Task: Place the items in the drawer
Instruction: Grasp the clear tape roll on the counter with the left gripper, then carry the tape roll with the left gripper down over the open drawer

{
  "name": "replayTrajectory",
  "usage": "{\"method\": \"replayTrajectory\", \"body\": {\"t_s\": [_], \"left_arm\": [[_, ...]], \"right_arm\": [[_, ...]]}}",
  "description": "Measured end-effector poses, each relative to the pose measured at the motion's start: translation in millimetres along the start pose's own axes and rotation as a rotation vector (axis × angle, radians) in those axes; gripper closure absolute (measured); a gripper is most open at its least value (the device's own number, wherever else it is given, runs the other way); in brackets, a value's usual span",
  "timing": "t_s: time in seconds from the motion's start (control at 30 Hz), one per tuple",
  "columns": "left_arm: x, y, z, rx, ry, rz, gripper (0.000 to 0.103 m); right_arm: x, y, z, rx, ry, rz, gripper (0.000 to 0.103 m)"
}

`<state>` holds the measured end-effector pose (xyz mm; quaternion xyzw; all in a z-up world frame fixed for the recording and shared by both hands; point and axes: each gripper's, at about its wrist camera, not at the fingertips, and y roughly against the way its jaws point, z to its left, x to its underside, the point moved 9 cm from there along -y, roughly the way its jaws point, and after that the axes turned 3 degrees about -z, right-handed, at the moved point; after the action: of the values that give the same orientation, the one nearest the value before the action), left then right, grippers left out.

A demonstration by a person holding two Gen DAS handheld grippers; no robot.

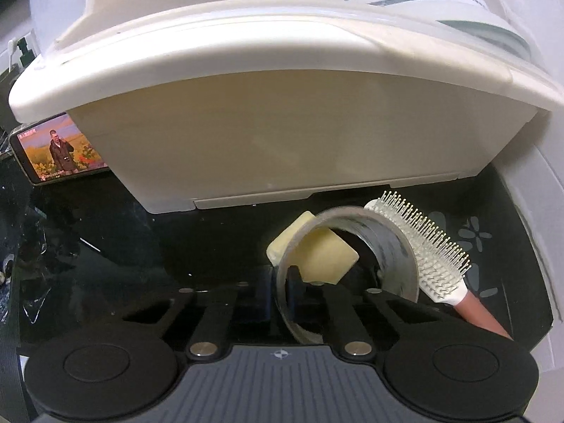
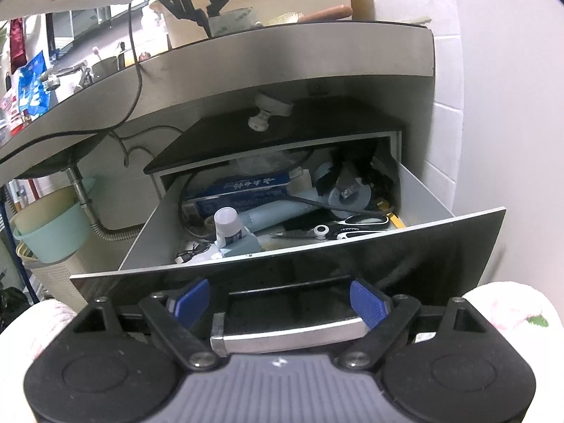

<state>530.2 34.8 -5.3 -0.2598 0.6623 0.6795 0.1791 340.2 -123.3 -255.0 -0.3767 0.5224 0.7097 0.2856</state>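
— Which step are you on?

— The pick-up, I judge. My left claw [image 1: 282,292] is clenched on the wall of a roll of tape [image 1: 347,246], one finger inside the ring and one outside, low in the middle of the left wrist view. The roll sits on the dark surface [image 1: 105,246], in front of a white box [image 1: 282,134]. A yellow bar of soap [image 1: 326,255] shows through the ring, and a hairbrush [image 1: 426,246] lies touching its right side.

— And the drawer?

— The drawer [image 2: 416,190] stands pulled out and cluttered, scissors [image 2: 352,229] near its front. My right claw [image 2: 280,303] is spread wide, its blue pads either side of the metal handle [image 2: 289,335] and not squeezing it.

— Next?

— Probably lift the roll clear of soap and brush, carry it over, and find a gap among the clutter.
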Motion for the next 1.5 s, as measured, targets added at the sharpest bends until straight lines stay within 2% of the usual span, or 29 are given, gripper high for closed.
{"method": "replayTrajectory", "body": {"t_s": [0.2, 0.4, 0.67, 0.87, 1.0, 1.17, 1.3, 1.5], "left_arm": [[3, 15, 6, 0.034, -0.005, -0.013, 0.097], [16, 43, 1, 0.086, -0.056, -0.024, 0.097], [68, 89, -18, 0.176, -0.196, -0.019, 0.097], [111, 128, -37, 0.221, -0.307, -0.062, 0.097], [139, 140, -40, 0.246, -0.322, -0.071, 0.097], [174, 135, -35, 0.251, -0.322, -0.070, 0.097], [199, 119, -35, 0.273, -0.310, -0.035, 0.097], [233, 68, -26, 0.265, -0.228, 0.021, 0.097]], "right_arm": [[1, -3, 0, 0.004, 0.004, 0.011, 0.016], [2, -5, 4, 0.005, 0.022, 0.020, 0.016], [2, -3, 6, 0.012, 0.038, 0.022, 0.016], [2, -3, 10, 0.015, 0.062, 0.015, 0.016], [1, -2, 14, 0.013, 0.086, 0.009, 0.016], [0, 0, 17, 0.012, 0.104, 0.002, 0.016], [-1, 0, 15, 0.018, 0.095, 0.000, 0.016], [-2, 0, 15, 0.018, 0.095, -0.004, 0.016]]}}
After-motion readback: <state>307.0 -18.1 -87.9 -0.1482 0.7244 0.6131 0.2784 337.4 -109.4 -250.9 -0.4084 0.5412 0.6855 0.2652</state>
